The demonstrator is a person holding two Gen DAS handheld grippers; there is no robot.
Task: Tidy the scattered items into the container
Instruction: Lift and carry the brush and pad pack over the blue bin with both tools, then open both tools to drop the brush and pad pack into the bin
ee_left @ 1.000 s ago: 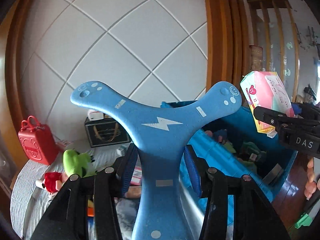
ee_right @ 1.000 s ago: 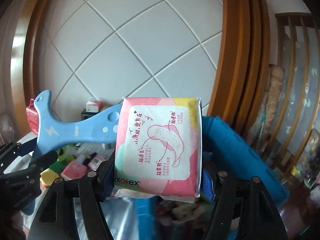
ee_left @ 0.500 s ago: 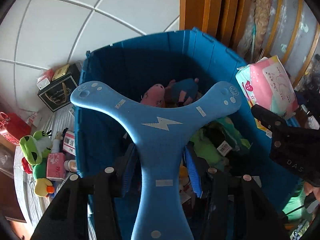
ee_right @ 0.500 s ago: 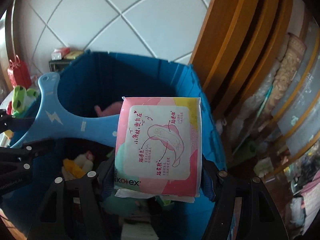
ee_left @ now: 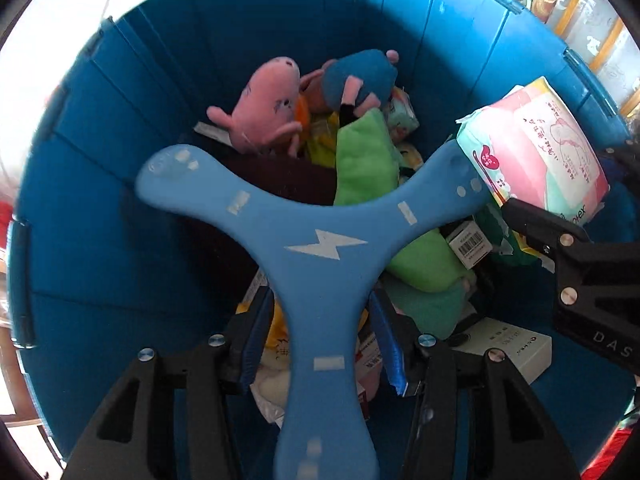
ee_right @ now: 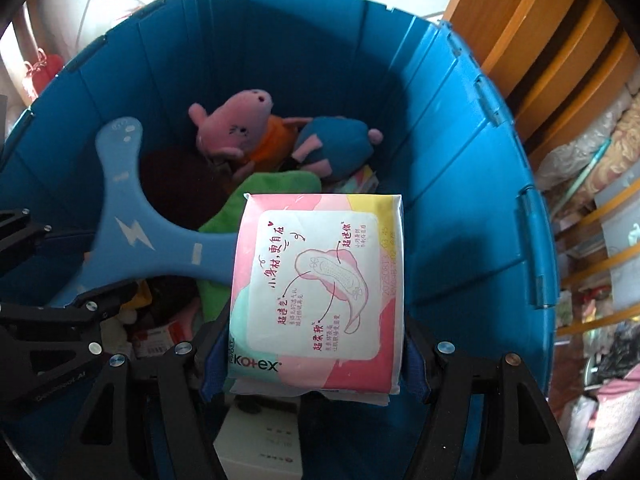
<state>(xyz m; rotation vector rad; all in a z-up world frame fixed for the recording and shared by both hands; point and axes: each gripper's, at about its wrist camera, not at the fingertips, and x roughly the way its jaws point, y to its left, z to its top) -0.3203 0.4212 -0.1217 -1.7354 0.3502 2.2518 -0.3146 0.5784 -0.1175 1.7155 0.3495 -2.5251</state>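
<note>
While both grippers point steeply down into the bin point(ee_left: 120, 184), each carries its item above the pile inside. The left gripper point(ee_left: 322, 330) has the boomerang point(ee_left: 320, 256) by its stem; its jaws are opening, and a thin gap shows between the blue pads point(ee_left: 256, 332) and the stem on both sides. The right gripper point(ee_right: 316, 354) clamps the pack point(ee_right: 316, 280) across its lower end.

Open room lies along the bin's left wall, where the dark floor shows bare beneath the boomerang's left arm. The far side is taken by the pig point(ee_left: 268, 108) and a blue plush point(ee_left: 360, 76), with a green cloth point(ee_left: 366, 164) sloping down the middle. The boomerang's right tip passes behind the pack's edge in both views.

Only the left view shows a white box point(ee_left: 508, 350) and a barcoded carton point(ee_left: 470, 244) low on the right. Only the right view shows the wooden frame point(ee_right: 540, 32) just beyond the rim and a red bag point(ee_right: 40, 72) outside the left rim.
</note>
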